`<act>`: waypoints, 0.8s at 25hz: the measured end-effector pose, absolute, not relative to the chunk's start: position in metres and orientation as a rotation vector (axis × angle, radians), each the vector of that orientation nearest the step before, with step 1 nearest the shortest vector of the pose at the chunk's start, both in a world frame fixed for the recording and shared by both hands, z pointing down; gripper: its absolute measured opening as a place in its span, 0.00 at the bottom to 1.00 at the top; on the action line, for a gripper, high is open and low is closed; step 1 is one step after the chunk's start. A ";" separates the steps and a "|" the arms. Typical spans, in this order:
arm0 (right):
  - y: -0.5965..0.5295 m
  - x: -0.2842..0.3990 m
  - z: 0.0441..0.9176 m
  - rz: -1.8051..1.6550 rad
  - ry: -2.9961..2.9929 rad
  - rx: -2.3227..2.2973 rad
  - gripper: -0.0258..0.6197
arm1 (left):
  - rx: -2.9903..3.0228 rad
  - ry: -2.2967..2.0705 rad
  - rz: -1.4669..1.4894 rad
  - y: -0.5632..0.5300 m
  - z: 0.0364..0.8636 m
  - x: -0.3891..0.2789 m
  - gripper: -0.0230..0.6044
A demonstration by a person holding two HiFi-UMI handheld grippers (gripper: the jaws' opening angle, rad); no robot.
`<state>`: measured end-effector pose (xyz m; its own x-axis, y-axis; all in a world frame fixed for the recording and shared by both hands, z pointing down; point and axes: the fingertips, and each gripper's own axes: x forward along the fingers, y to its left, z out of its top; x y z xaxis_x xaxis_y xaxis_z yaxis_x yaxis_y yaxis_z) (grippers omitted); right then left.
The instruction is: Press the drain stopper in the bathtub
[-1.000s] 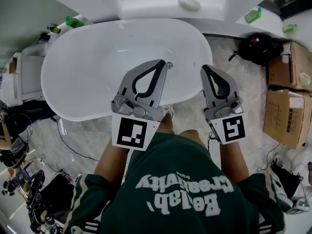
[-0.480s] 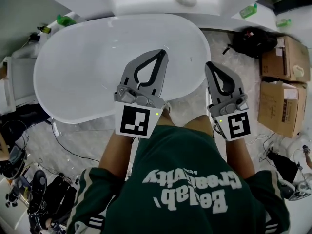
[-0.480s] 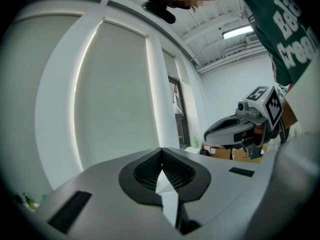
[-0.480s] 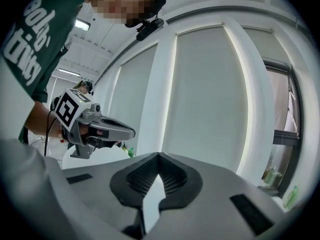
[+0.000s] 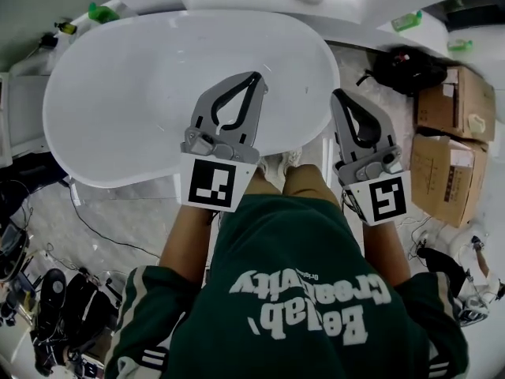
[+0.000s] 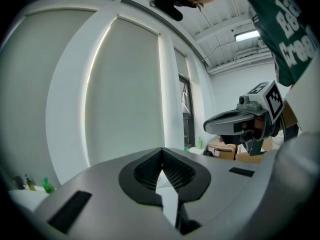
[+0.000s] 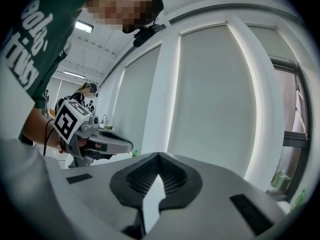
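Observation:
The white oval bathtub (image 5: pixel 118 93) fills the upper left of the head view. A small dark spot (image 5: pixel 306 91) shows on its inner surface near the right end; I cannot tell whether it is the drain stopper. My left gripper (image 5: pixel 254 76) hangs over the tub's right half, jaws shut with nothing between them. My right gripper (image 5: pixel 339 93) is held level with it, over the tub's right rim, also shut and empty. Both gripper views point up at the pale window blinds. The left gripper (image 6: pixel 161 153) and the right gripper (image 7: pixel 159 156) each show their tips touching.
Cardboard boxes (image 5: pixel 454 133) and a black bag (image 5: pixel 406 69) stand on the floor right of the tub. Green bottles (image 5: pixel 102 12) sit on the ledge behind it. Cables and dark gear (image 5: pixel 47 290) lie on the marble floor at the left. The person's feet (image 5: pixel 280 163) are against the tub's near rim.
The view has shifted so the tub lies further left and nearer the person. Both grippers have risen slightly in the picture and stay shut.

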<state>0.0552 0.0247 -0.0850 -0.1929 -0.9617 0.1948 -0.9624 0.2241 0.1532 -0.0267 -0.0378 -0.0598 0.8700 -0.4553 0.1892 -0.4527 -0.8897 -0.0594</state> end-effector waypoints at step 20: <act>0.000 0.117 -0.071 0.030 -2.471 1.665 0.06 | -2.920 0.821 -0.435 -0.034 -0.057 0.053 0.05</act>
